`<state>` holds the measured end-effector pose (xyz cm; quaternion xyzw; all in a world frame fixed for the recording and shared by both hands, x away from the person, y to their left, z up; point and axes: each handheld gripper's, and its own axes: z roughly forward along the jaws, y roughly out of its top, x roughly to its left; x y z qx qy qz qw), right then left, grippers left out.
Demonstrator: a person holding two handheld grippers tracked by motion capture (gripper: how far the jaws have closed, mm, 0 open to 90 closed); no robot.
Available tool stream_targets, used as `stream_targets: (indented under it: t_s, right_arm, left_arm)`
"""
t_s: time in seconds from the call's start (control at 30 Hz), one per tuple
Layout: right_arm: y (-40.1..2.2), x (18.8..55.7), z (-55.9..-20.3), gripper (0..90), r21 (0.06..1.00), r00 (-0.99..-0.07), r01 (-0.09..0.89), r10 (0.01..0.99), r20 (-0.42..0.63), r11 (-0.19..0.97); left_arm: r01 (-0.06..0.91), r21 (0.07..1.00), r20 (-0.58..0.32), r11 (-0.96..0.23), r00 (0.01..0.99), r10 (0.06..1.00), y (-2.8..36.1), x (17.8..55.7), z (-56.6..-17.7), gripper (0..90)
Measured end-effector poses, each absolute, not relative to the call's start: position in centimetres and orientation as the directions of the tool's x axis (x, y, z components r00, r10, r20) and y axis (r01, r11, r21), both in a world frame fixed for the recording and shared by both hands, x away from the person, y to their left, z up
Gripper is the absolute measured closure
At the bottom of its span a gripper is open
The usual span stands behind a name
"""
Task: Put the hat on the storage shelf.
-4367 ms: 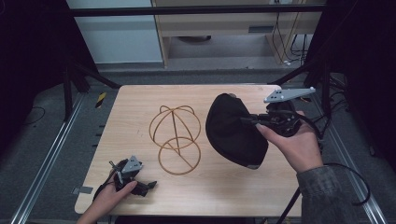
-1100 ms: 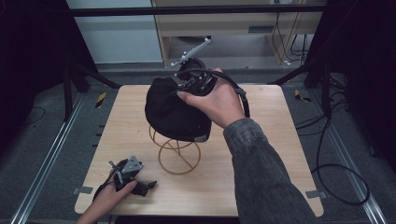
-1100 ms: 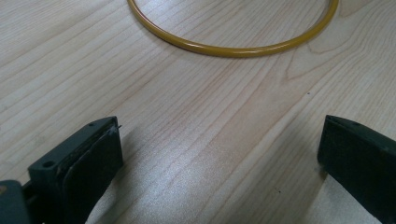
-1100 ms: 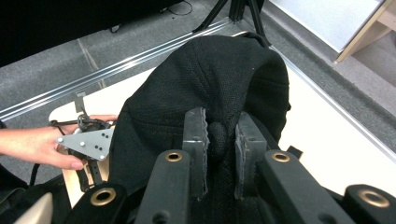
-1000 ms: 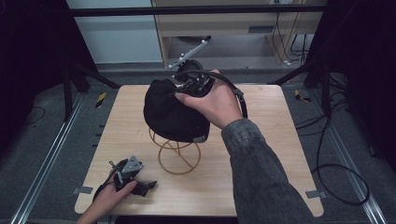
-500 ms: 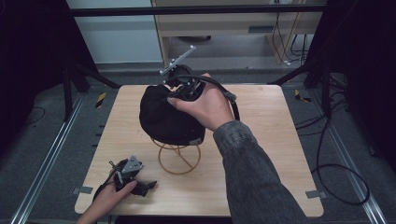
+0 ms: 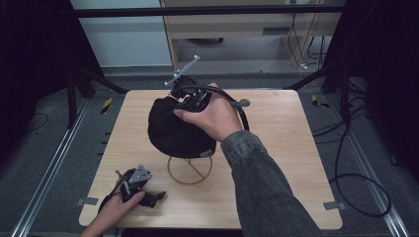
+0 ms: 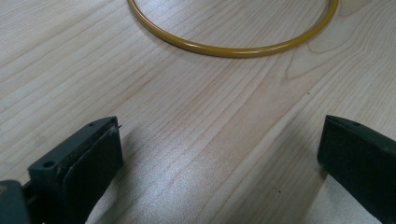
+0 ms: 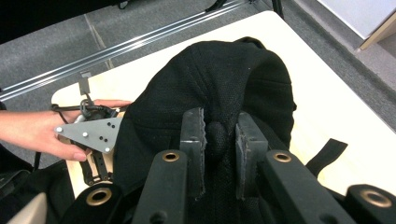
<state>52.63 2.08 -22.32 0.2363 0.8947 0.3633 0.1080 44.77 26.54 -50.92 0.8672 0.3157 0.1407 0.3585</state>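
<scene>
The black cap (image 7: 176, 129) now sits draped over the top of the wire stand (image 7: 189, 169), where a moment ago it hung higher and farther toward the far edge; over the last few seconds the right gripper (image 7: 190, 101) has carried it from the right side of the tabletop (image 7: 291, 148) across to the stand and lowered it. In the right gripper view the jaws are pinched nearly closed on a fold of the cap's fabric (image 9: 219, 135) between the pads, so the cap is directly under and ahead of this gripper and has not been let go. By my reading the placing is almost finished: what remains is to settle the cap squarely and release. Only the stand's yellow base ring shows below the cap. The left gripper (image 7: 138, 185) has stayed put near the front left corner, resting on the wood with its jaws spread wide and nothing between them; the ring (image 8: 233, 44) lies just ahead of it. The tabletop is pale wood grain, on a dark frame, with grey floor, metal rails, trailing cables and a light cabinet beyond.
</scene>
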Motion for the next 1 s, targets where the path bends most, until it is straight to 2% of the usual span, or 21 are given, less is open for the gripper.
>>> stream_targets:
  t_s: [0.63,1.0]
  right_arm:
    - [2.76,52.86,-23.16,75.1,0.678,-0.866,0.35,0.499,-0.029,0.647]
    - [2.41,52.8,-23.16,70.5,0.678,-0.863,0.356,0.505,-0.026,0.644]
  left_arm:
    - [0.446,0.71,0.018,-0.544,0.761,0.648,26.54,44.78,-50.92,0.0]
    - [0.446,0.709,0.02,-0.546,0.762,0.648,26.56,44.78,-50.91,0.0]
